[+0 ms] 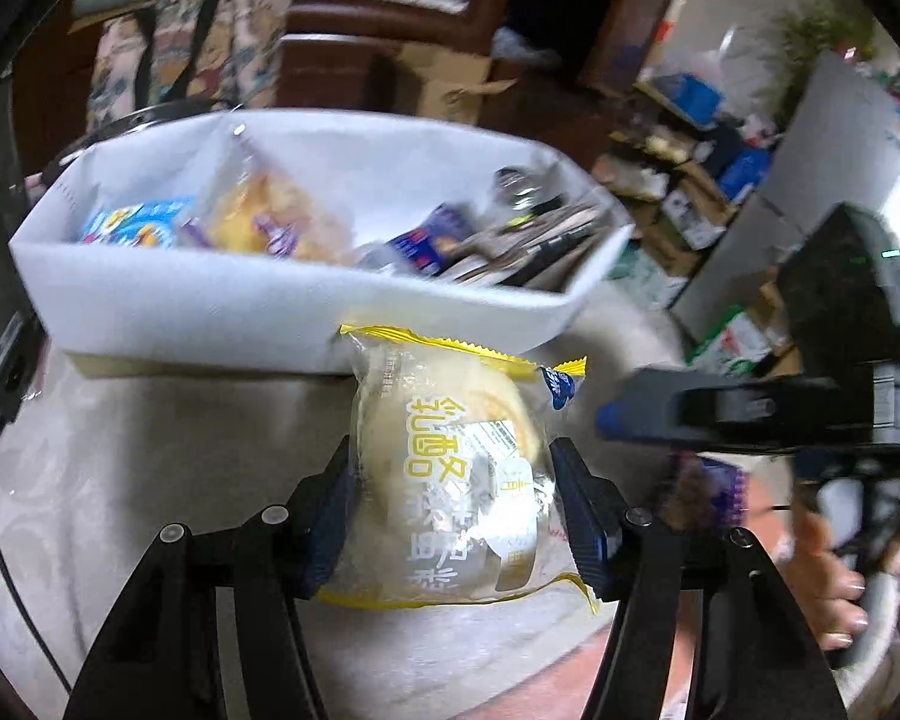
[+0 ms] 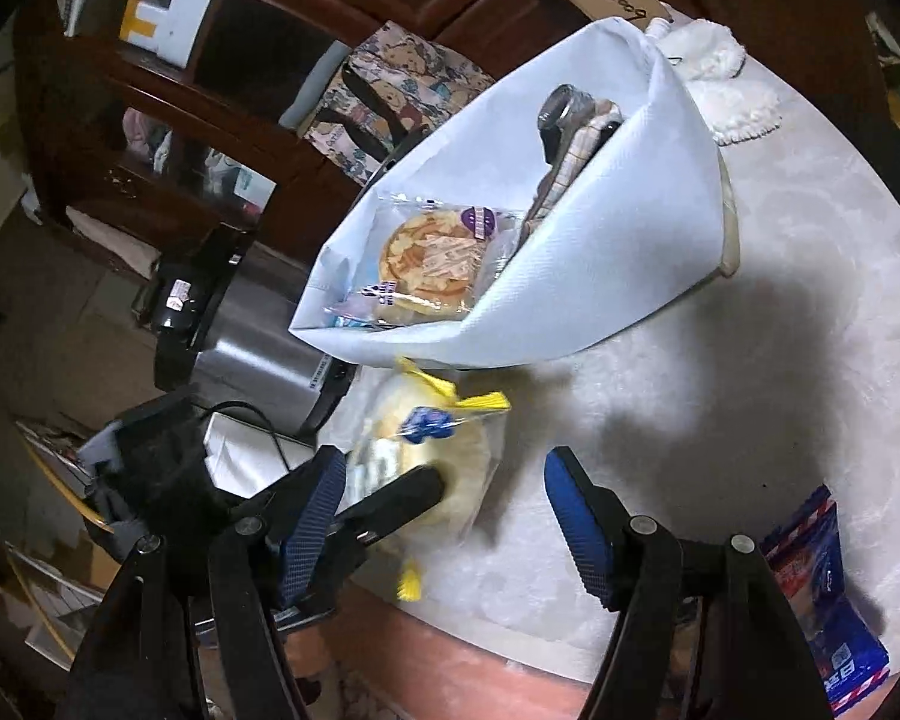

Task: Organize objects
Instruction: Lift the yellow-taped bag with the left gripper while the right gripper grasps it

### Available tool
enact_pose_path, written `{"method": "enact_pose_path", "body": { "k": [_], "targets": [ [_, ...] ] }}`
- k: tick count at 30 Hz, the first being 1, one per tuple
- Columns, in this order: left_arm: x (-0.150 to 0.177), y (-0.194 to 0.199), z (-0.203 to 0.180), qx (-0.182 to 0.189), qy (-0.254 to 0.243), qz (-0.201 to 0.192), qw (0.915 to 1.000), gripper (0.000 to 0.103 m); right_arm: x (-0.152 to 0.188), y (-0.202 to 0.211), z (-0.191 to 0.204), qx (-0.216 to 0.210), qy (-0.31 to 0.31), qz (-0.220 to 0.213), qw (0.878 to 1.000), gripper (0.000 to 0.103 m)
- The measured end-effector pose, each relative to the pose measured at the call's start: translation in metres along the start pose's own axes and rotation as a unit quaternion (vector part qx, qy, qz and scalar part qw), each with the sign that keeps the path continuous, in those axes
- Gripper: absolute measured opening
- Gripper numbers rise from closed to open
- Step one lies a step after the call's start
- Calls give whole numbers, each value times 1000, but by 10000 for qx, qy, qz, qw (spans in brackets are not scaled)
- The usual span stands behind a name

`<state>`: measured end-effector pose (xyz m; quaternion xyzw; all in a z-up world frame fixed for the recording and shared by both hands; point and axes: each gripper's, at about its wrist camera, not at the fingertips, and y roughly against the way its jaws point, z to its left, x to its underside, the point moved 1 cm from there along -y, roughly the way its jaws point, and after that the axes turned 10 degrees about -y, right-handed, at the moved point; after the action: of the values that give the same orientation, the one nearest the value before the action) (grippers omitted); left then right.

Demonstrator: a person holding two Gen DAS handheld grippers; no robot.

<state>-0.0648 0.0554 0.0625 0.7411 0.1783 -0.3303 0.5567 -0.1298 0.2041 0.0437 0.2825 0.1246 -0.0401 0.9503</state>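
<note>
My left gripper [image 1: 450, 504] is shut on a yellow-trimmed clear bread packet [image 1: 450, 468], held just in front of the white fabric storage box [image 1: 210, 312]. The box holds a packaged pastry [image 1: 270, 222], a blue snack packet [image 1: 132, 225] and several dark items at its right end [image 1: 528, 234]. In the right wrist view the same bread packet [image 2: 432, 444] sits in the left gripper's fingers [image 2: 402, 498], below the box [image 2: 600, 252]. My right gripper [image 2: 444, 510] is open and empty over the pale tablecloth [image 2: 750, 390].
A blue and red snack packet [image 2: 822, 588] lies on the tablecloth at the right. A steel cooker [image 2: 240, 348] stands left of the box. A white fluffy cloth [image 2: 720, 78] lies behind the box. Wooden chairs and a patterned bag [image 1: 192, 48] stand beyond the table.
</note>
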Motion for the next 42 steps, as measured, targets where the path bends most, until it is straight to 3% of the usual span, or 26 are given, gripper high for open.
{"method": "enact_pose_path", "body": {
  "k": [3,9,14,18,26,30,35,39,42],
  "targets": [
    [-2,5,-7,403,-136,-197,9989,61,0,-2,-1,-125,-16,54,9999,69],
    [-14,-14,-29,483,-603,-277,9966,61,0,-4,-1,-767,-54,196,9968,68],
    [-8,1,-25,401,-550,-239,9974,62,2,-7,2,-593,143,178,9980,48],
    [-5,9,-20,434,-454,-295,9976,65,6,-6,9,-506,316,48,9982,44],
    [-8,29,-11,782,-137,-618,9949,66,14,12,26,-481,720,-581,9946,37],
    [-8,35,-14,760,-215,-708,9944,66,16,19,32,-565,802,-829,9917,36],
    [-9,40,-15,894,-150,-766,9929,66,12,30,28,41,733,-1517,9857,35],
    [-10,42,-9,700,-25,-841,9940,66,11,44,25,57,665,-1883,9798,35],
    [-11,39,-4,290,65,-817,9962,66,12,48,25,41,684,-2010,9772,35]
  ]
}}
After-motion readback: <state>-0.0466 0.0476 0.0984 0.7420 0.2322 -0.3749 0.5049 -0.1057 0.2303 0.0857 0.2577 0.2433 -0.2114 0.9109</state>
